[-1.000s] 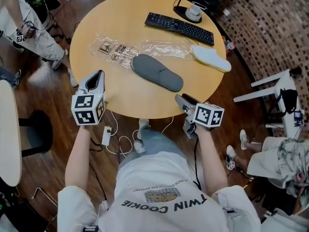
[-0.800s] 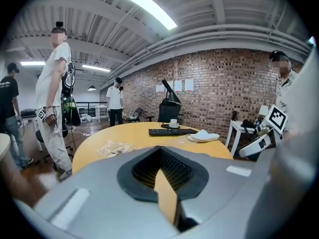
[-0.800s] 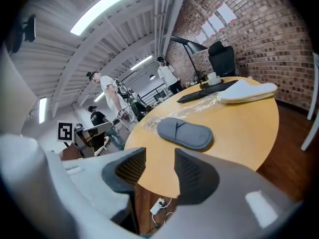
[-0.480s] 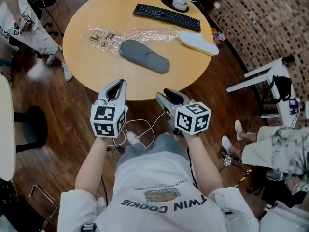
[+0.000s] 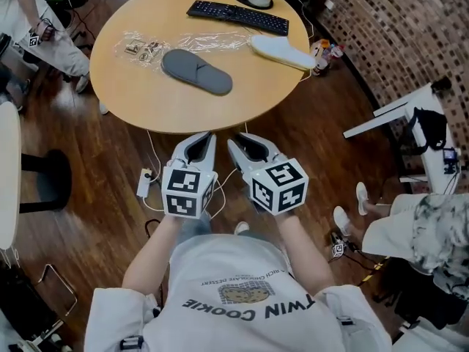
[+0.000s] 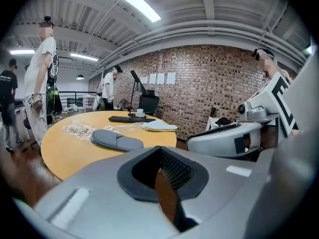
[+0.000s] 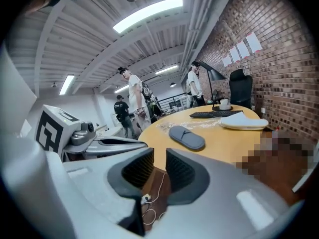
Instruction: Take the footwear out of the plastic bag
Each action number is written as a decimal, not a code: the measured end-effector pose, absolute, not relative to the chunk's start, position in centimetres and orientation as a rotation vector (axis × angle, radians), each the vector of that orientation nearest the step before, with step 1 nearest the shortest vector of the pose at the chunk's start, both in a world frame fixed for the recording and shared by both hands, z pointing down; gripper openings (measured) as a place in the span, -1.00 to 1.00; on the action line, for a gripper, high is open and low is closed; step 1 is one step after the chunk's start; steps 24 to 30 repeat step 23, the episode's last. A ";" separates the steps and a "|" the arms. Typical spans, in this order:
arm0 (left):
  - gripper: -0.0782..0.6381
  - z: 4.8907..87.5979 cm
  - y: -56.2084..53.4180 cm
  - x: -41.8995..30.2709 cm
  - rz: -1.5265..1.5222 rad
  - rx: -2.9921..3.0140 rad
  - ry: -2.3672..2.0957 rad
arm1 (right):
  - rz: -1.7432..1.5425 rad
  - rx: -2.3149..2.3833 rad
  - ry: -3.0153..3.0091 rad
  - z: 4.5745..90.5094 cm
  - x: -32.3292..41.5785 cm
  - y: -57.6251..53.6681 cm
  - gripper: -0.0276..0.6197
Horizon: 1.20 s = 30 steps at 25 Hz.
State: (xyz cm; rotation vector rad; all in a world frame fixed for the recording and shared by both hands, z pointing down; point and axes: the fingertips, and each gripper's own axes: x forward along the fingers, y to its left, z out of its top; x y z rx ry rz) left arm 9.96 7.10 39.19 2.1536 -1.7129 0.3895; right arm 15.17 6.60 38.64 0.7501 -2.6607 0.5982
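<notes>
job looks done: hold the shut, empty left gripper [image 5: 207, 136] and closing right gripper [image 5: 234, 144] (empty too) off the flat grey cloth slipper [image 5: 196, 71].

Left gripper [image 5: 207, 136]: I am holding it at lower centre of the head view, nose pointing up-frame. In its own view the jaws are meeting at their tips, with nothing between them. Left marker cube [image 5: 189, 191] is sitting at its rear, facing up.

Right gripper [image 5: 233, 141]: I am holding it just beside the left one, nose tilting slightly toward upper left. Its jaws are closing, with a narrow gap showing between the ribbed pads [image 7: 180, 171] and nothing between them. Right marker cube [image 5: 278, 185] is sitting at its rear.

Forearms: left forearm [image 5: 150, 259] and right forearm [image 5: 302, 254], both bare, are rising from the bottom of the frame and converging toward centre.
</notes>
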 end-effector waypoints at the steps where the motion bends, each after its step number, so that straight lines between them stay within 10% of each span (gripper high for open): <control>1: -0.76 39.2 7.5 11.3 0.389 2.149 -1.713 | 0.581 0.749 -2.667 38.5 16.1 7.0 -0.69; 30: -0.77 38.9 15.2 24.4 0.373 2.087 -1.796 | 0.453 0.812 -2.655 39.1 27.2 14.6 -0.75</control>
